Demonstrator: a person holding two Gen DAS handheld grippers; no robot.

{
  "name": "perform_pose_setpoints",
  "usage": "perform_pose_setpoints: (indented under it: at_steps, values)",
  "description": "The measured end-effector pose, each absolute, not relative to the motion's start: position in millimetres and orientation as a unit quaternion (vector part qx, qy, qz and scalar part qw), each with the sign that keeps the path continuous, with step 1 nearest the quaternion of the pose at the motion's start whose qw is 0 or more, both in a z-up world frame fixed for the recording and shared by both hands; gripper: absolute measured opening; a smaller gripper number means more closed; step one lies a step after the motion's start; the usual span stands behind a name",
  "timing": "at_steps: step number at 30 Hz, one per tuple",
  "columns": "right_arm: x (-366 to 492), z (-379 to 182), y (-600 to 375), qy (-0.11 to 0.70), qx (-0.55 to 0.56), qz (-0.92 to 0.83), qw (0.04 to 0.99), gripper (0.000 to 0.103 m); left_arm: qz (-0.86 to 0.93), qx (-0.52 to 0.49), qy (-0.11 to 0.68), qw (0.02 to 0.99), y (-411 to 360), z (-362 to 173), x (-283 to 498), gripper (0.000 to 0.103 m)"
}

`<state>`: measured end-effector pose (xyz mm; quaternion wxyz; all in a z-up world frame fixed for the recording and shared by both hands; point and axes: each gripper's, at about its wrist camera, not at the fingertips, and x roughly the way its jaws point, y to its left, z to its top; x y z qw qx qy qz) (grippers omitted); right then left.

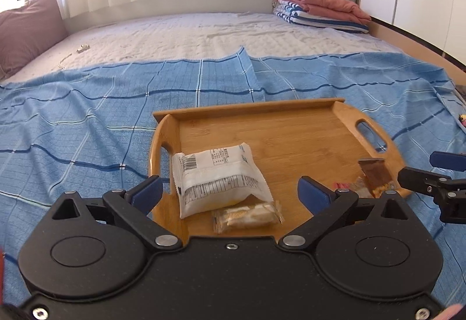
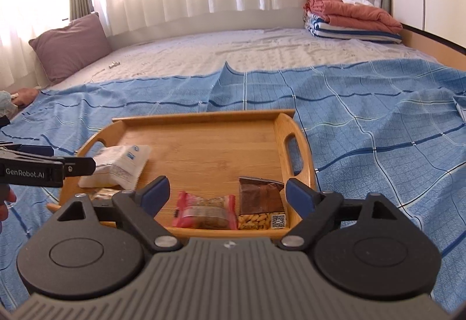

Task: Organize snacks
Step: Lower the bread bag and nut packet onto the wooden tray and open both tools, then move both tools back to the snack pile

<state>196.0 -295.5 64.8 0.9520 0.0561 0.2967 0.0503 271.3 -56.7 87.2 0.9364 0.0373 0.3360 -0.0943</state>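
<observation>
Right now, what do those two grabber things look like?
Both are black, with two round discs at the back and jointed bars ending in blue finger pads. The left gripper has a plain black body with silver screws. Seen from the side, it has white "GenRobot.AI" lettering. The right gripper has a grey ribbed top.

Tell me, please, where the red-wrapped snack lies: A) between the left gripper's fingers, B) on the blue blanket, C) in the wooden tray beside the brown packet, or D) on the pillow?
C: the red-wrapped snack lies in the wooden tray, next to the brown packet.
</observation>
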Motion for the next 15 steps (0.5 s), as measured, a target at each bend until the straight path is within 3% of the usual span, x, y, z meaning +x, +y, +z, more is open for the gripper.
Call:
perform_pose_setpoints:
  at_steps: [15]
  values:
    - [106.1,89.1,-278.8,0.280,0.050,0.043,0.958,0.097,-0.122,0.045,0.295,0.946,-35.8,134.9,152.4,0.101]
